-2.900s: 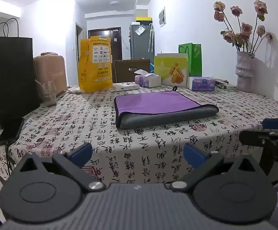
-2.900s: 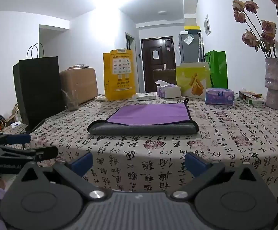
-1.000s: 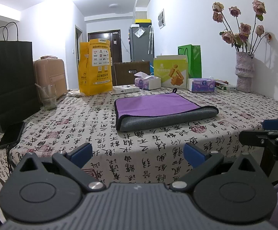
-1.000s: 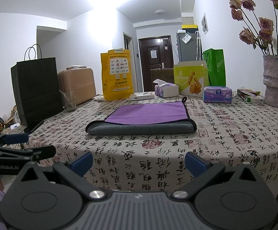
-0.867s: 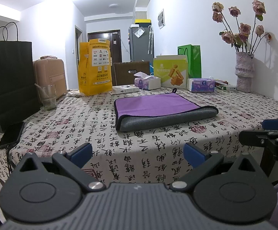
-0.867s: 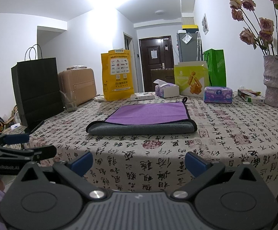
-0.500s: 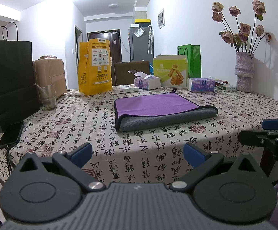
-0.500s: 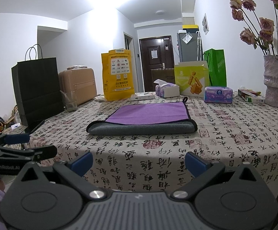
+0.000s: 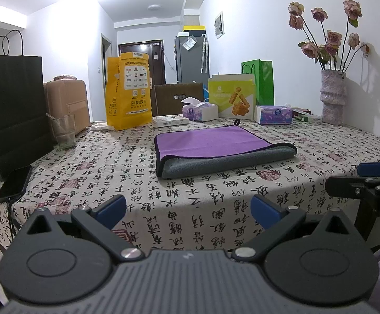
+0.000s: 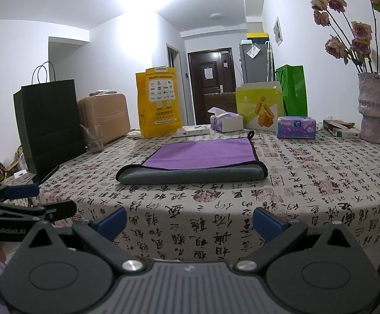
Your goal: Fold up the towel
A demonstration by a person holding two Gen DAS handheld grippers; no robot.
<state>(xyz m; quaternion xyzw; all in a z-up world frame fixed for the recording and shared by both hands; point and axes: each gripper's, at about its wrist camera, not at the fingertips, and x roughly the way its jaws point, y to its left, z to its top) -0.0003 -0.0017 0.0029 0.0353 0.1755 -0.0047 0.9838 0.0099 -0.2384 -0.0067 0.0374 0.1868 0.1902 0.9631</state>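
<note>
A purple towel with a grey underside [image 9: 216, 149] lies folded flat on the table with a patterned cloth [image 9: 111, 172], its rolled grey fold facing me; it also shows in the right wrist view [image 10: 195, 162]. My left gripper [image 9: 187, 209] is open and empty, held back off the table's near edge. My right gripper [image 10: 190, 221] is open and empty, also back from the edge. The right gripper shows at the right edge of the left wrist view [image 9: 365, 180], and the left gripper at the left edge of the right wrist view [image 10: 20, 204].
A black paper bag [image 9: 9, 110], a glass [image 9: 63, 132] and a phone [image 9: 14, 183] stand at the left. A yellow bag [image 9: 128, 91], tissue boxes [image 9: 273, 115], a snack box [image 9: 232, 99], a green bag [image 9: 262, 81] and a vase of roses [image 9: 332, 99] line the back.
Both views have steadied and risen slightly compared with 2.9 s ago; over the last second nothing has visibly moved. The towel lies as before and both grippers stay open.
</note>
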